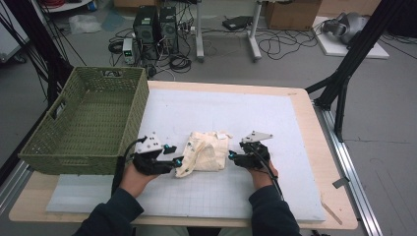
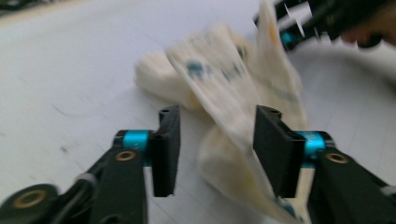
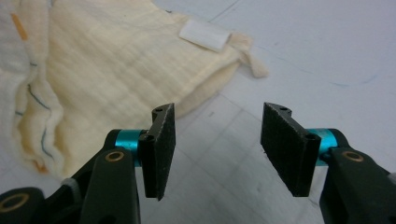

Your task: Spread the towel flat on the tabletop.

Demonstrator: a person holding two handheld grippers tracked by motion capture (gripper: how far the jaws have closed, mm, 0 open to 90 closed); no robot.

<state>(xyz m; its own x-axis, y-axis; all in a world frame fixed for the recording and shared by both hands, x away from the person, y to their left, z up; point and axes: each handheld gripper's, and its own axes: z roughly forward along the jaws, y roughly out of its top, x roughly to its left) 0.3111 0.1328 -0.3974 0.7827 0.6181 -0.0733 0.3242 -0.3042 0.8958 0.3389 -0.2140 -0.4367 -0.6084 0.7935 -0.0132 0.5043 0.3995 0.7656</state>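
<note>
Where the high view looks down on the desk [image 1: 295,128], a crumpled cream cloth [image 1: 206,150] lies near the front, left tongs [image 1: 173,156] at its left edge, right tongs [image 1: 231,156] at its right; a green basket [image 1: 88,123] stands far left. Left gripper view: left tongs [image 2: 215,149] spread, a cloth [image 2: 224,93] fold between the jaws, not pinched. Right gripper view: right tongs [image 3: 217,144] released, over bare mat just beside the cloth [image 3: 112,70]

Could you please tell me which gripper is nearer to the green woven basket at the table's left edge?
Left. The left gripper sits just beside the basket, near its front corner; the right gripper is across the cream cloth.
</note>
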